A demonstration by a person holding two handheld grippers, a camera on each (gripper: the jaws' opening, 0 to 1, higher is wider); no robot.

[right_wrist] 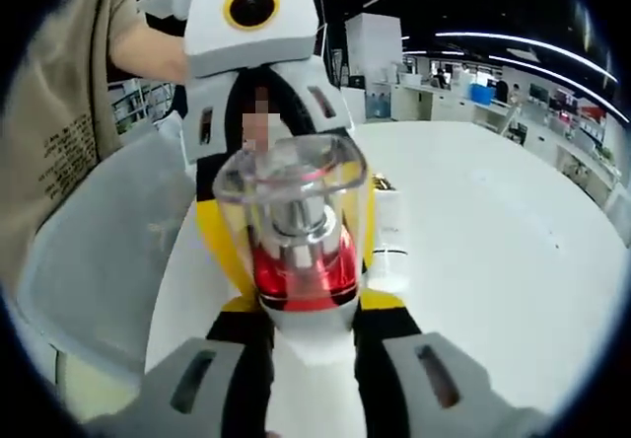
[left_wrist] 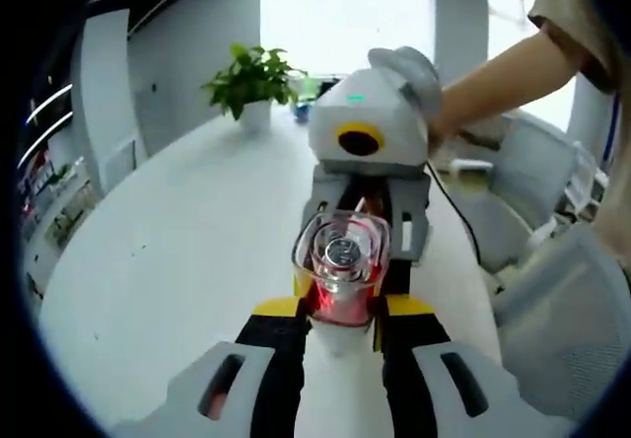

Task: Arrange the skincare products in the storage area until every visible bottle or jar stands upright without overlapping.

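Left gripper view looks down the length of a white table (left_wrist: 177,260), and the left gripper (left_wrist: 340,315) pinches a clear bottle (left_wrist: 340,265) with red liquid between its yellow-tipped jaws, the bottle's silver neck pointing toward the camera. Facing it from just beyond the bottle is the right gripper (left_wrist: 370,177), white with a yellow ring, held by a person's hand (left_wrist: 444,127). A potted plant (left_wrist: 251,83) stands at the far end of the table, and grey chairs (left_wrist: 552,290) line its right side.

Right gripper view shows the same bottle (right_wrist: 296,231) from the other side, its clear square cap toward the lens, red liquid below, standing off the table. The right gripper (right_wrist: 301,310) has its jaws on either side of the bottle's base; whether they press on it I cannot tell. The left gripper (right_wrist: 261,53) rises behind the bottle. A white tube (right_wrist: 389,236) stands on the table (right_wrist: 493,260) just right of the bottle. A beige sleeve (right_wrist: 64,142) fills the left side.
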